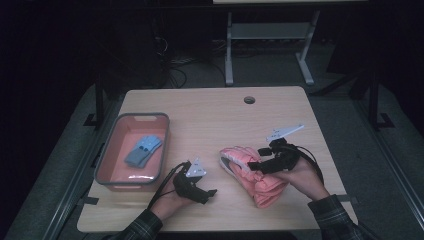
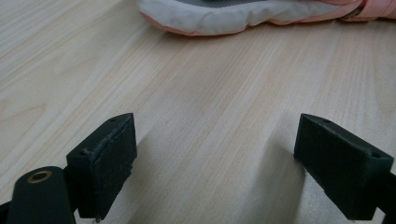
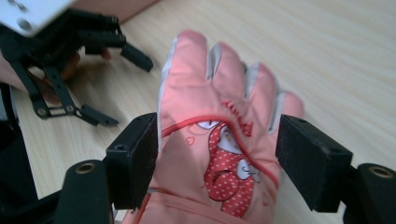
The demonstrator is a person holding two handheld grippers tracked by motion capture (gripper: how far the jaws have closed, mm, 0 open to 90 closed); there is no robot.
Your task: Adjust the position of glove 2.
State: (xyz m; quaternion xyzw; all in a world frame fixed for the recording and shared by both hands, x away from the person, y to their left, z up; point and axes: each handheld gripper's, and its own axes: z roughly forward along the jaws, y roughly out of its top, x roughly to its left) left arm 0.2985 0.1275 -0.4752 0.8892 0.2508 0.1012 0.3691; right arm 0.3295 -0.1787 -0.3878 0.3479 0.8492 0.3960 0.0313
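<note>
A pink padded glove (image 1: pixel 252 175) is seen lying flat on the wooden table (image 1: pixel 210 115), right of centre in the lower half of the high view, with its fingertips pointing toward the left of the frame. In the right gripper view the glove (image 3: pixel 219 140) fills the middle, a spotted cartoon print on its back — the right gripper (image 3: pixel 217 161) is set astride it, jaws spread, the left pad touching the glove's edge and the right pad standing just clear, so nothing is pinched. The left gripper (image 1: pixel 200 187) is held low over bare wood at lower centre of the high view, jaws spread wide and empty, the glove's white edge (image 2: pixel 219 18) at the top of its own view.

The glove is judged light, soft and quilted; it would sag and fold if lifted by one corner. A firmer hold is expected across the cuff or the palm — the fingers would only flop.
</note>
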